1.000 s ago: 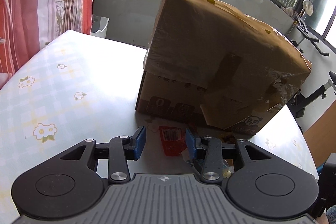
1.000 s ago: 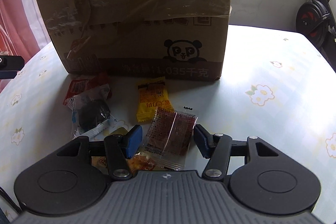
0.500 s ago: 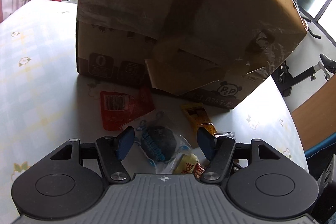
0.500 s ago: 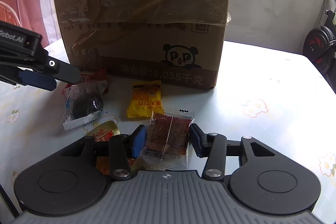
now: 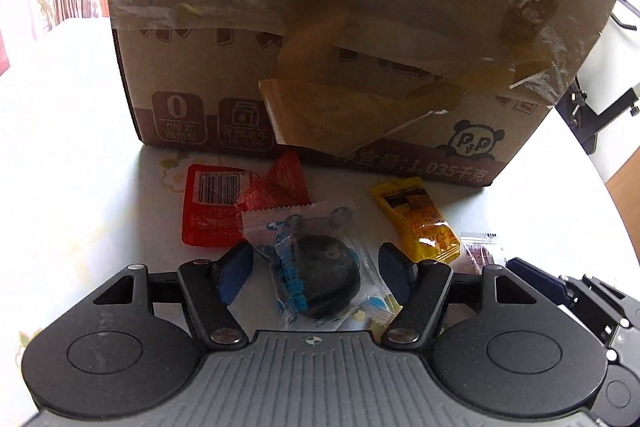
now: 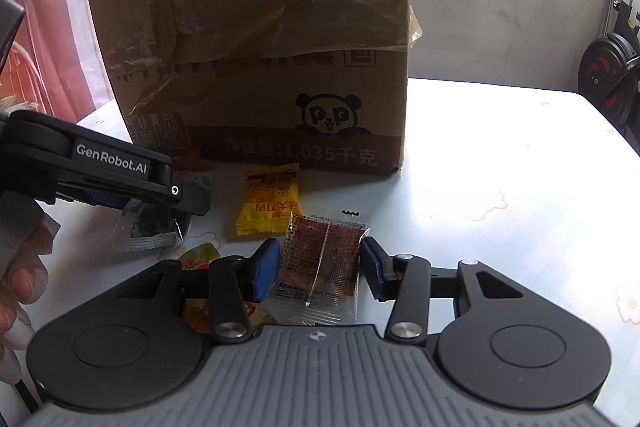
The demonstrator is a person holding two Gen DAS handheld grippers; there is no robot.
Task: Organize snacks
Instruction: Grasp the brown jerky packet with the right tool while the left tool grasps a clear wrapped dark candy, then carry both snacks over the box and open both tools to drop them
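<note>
- Snacks lie scattered on the white counter [image 6: 500, 155] before a taped cardboard box [image 5: 320, 27] that fills the upper frame of both views.
- Left wrist view, left to right: a red packet [image 5: 212, 211], barcode up, lies flat near the box's lower left, its long axis running up the frame.
- Overlapping its right edge is a clear wrapper with a dark round snack [image 5: 320, 275], its long axis tilted from upper left to lower right.
- The left tongs [image 5: 316, 271] straddle this wrapper, the blue pads apart on either side and not pressing it; they are released.
- A yellow packet [image 5: 420, 223] lies right of centre, its long axis slanting from the box toward the lower right.
- Right wrist view: a hand [image 6: 16, 287] at the left edge holds the left tongs over the dark snack.
- At lower centre a clear packet of reddish-brown snack [image 6: 324, 259] lies lengthwise up the frame, between the pads of the right tongs [image 6: 318, 269].
- Both pads appear to touch the packet's edges; whether they squeeze it I cannot tell.
- Against a second ago: the left tongs have widened and come down from the red packet to the dark snack; the right tongs have narrowed around the same packet.
</note>
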